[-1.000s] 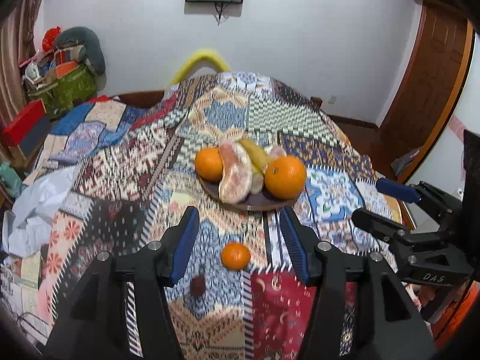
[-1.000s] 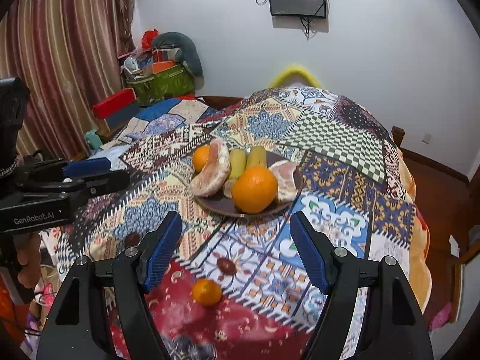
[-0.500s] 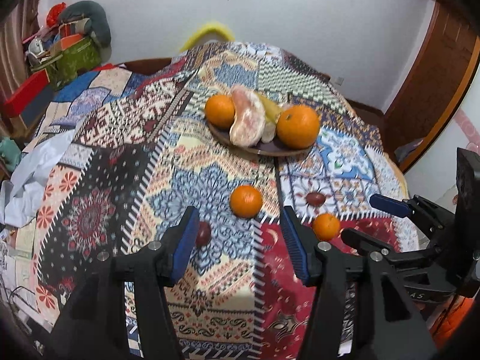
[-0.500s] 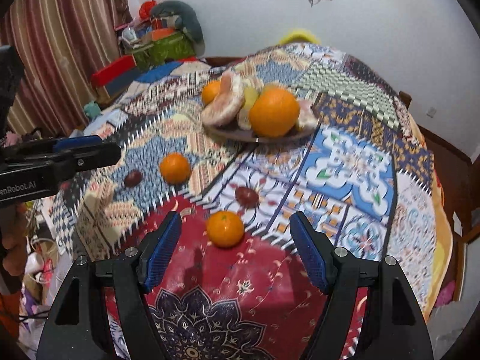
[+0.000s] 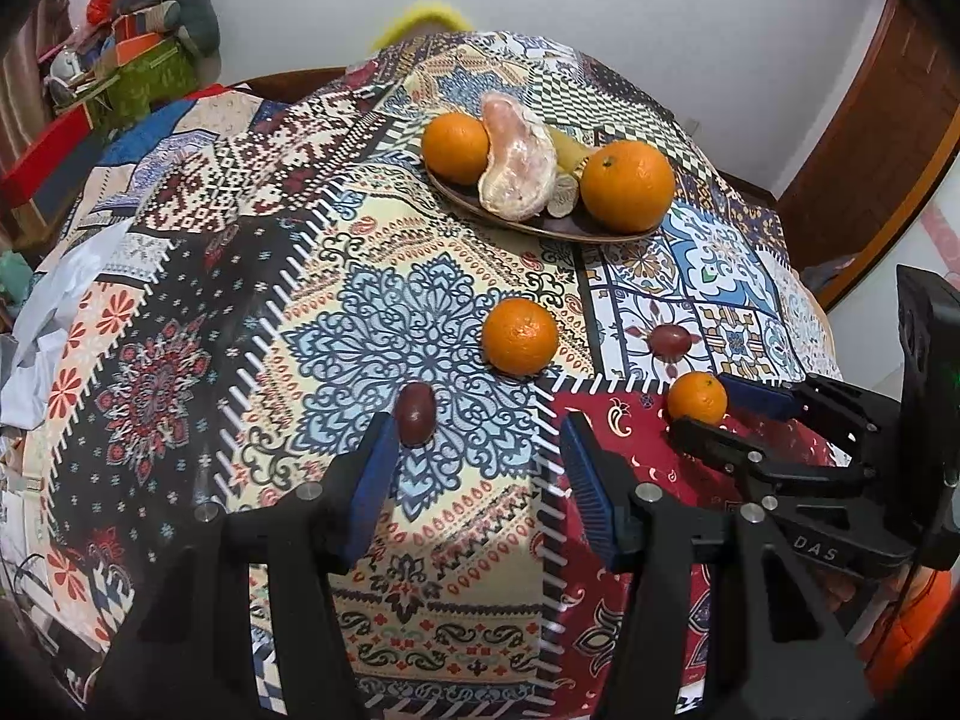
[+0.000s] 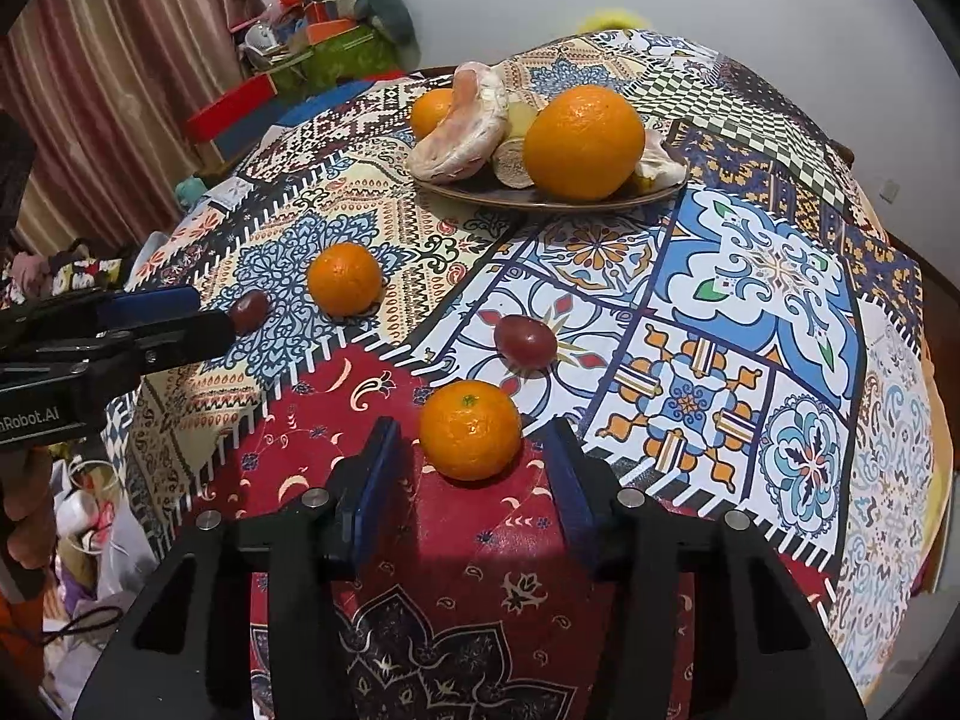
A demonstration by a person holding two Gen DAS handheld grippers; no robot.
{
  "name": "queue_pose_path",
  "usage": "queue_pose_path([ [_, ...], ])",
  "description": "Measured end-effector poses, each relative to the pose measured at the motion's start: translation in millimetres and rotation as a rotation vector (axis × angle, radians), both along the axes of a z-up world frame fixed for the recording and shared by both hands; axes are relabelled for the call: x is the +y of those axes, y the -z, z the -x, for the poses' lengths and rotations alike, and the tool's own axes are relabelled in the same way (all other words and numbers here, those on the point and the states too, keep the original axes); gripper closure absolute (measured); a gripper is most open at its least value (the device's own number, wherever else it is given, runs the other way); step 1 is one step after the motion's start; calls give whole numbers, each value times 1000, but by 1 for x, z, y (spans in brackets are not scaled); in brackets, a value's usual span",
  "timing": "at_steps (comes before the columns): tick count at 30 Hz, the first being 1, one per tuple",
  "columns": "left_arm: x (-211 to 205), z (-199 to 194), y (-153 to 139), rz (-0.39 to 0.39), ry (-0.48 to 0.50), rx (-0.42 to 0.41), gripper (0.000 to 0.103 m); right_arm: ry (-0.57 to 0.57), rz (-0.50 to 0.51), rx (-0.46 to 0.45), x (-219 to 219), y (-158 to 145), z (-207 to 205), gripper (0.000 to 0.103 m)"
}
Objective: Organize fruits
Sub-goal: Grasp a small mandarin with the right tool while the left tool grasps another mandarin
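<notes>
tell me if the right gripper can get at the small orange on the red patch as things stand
Probably yes. The right gripper has just been closing its jaws, and the small orange sits between their tips, untouched, with nothing in the way. The dark red fruit lies clear behind it.

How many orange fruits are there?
4. Two sit on the plate: a big orange in front and a smaller orange behind. Two lie on the cloth: a loose orange and a small mandarin. More may hide on the plate.
</notes>
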State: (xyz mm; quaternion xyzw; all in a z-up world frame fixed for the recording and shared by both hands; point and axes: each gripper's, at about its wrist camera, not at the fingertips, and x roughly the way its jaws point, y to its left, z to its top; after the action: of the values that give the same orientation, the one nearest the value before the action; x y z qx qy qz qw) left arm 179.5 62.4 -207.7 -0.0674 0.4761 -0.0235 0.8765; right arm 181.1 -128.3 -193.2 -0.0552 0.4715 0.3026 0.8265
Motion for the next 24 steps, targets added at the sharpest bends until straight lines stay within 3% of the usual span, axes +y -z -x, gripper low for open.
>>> queue_pose_path([
  [2,-3,-4,2,1,7,6,47,4,-11,0,-1,0,-2,71],
  [3,-5,-5,2,0,10,7,47,0,-21,10,-2,0,-3,72],
  [24,-30,-61,30,-35,64,59,48,102,-53,-54,-57,-18,-22,72],
])
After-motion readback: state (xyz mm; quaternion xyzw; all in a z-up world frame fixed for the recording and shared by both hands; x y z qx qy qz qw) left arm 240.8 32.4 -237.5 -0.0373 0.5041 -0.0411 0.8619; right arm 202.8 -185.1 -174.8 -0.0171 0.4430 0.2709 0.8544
